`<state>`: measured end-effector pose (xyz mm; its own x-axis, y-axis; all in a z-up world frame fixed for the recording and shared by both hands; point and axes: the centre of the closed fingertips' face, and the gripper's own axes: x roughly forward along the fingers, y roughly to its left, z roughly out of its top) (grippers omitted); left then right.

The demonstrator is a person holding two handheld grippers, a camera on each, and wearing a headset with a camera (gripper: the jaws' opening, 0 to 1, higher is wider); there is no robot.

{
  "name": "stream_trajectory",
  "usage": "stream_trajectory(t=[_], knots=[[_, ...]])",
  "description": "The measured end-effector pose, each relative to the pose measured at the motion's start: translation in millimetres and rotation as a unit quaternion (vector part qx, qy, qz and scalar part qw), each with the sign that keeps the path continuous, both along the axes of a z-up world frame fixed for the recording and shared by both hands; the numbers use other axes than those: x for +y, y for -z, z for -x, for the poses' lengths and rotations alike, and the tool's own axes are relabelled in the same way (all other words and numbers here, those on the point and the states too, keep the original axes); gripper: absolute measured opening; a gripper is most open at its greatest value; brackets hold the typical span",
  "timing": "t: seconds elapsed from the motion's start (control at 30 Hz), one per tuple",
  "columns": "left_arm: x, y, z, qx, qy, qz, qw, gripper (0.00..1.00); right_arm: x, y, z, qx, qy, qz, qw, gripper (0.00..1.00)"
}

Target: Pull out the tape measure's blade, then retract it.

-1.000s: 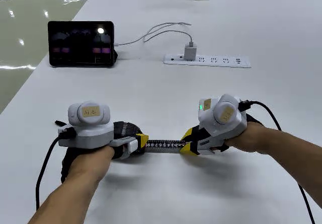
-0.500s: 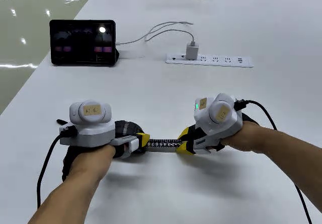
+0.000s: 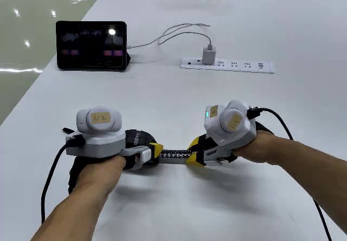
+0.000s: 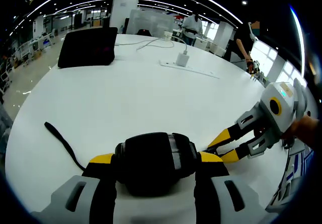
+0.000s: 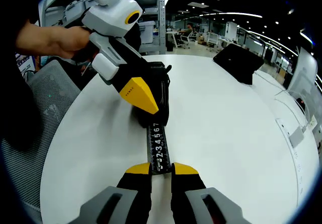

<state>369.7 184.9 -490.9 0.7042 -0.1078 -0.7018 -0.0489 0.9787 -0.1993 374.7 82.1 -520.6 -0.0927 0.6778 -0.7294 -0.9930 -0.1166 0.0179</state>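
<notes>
Black-bodied tape measure (image 3: pixel 139 142) lies lower left of centre in the head view, on the white table (image 3: pixel 179 100). My left gripper (image 3: pixel 147 154) is clamped across it, so that it cannot slide when the blade is drawn. My right gripper (image 3: pixel 194 156), lower centre-right, pinches the end of the blade (image 3: pixel 174 155), and a short run of blade spans the gap between the two. Left gripper view: the tape measure sits at bottom centre, snug between my yellow-tipped jaws. Its wrist strap (image 4: pixel 59 142) trails slack toward the left of frame. Right gripper view: my jaws are narrow, closed on the blade tip at bottom centre, with numerals running up toward the tape measure. Judgement: with so little blade out, this is either early in the pull or late in the retraction; cannot tell which.
</notes>
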Motion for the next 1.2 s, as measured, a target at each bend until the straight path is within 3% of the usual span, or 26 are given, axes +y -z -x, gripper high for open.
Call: stream_trajectory(t=[1.2], knots=[[-0.8,0.4,0.0,0.002,0.002,0.002,1.0,0.57,36.3,1.2,8.8,0.001,-0.011,-0.013,0.9999,0.11]])
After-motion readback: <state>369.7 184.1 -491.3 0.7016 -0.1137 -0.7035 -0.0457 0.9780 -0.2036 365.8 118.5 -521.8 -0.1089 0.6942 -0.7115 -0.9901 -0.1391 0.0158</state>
